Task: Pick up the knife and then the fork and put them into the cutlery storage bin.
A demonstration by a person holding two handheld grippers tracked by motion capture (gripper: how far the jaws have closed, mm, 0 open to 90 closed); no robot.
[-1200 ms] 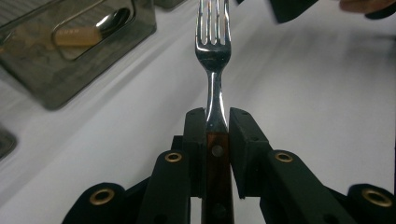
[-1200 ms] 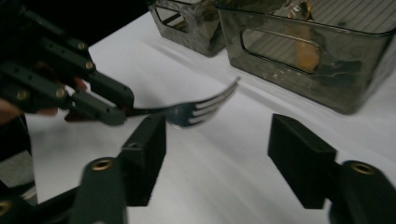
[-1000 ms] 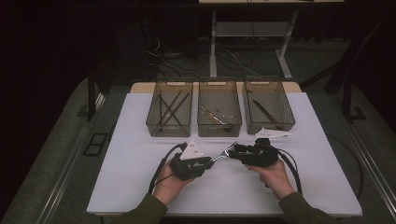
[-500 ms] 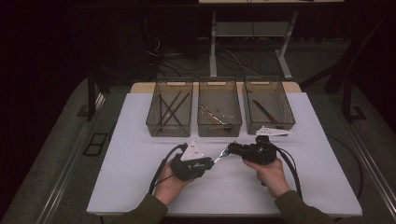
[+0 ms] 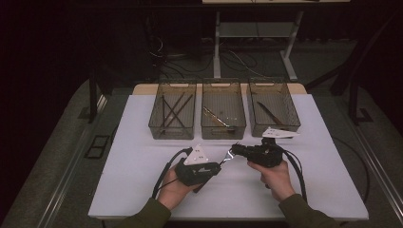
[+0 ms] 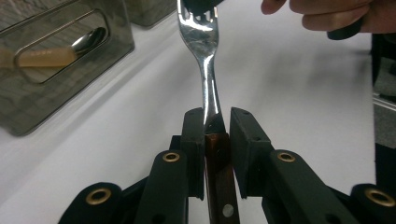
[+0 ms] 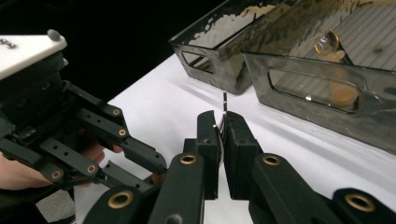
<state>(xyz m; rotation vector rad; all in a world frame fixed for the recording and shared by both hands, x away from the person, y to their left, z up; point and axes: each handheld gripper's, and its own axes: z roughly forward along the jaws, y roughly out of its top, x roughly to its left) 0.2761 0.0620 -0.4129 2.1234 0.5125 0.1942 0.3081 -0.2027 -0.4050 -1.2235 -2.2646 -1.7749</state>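
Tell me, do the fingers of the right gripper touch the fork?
Touching. In the right gripper view, the right gripper has its fingers closed on the tines of the fork, with no gap on either side.

Three bins point(image 5: 223, 124) in a row at table point(image 5: 142, 156) rear; fork point(image 5: 225, 156) btwn grippers, in front of mid bin.

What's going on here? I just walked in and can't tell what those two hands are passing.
A person holds a fork between two tools above the white table. The left tool clamps its wooden handle, and the right tool is shut on the tines. Three bins of cutlery stand behind. It looks like a hand-over, with both tools gripping at once.
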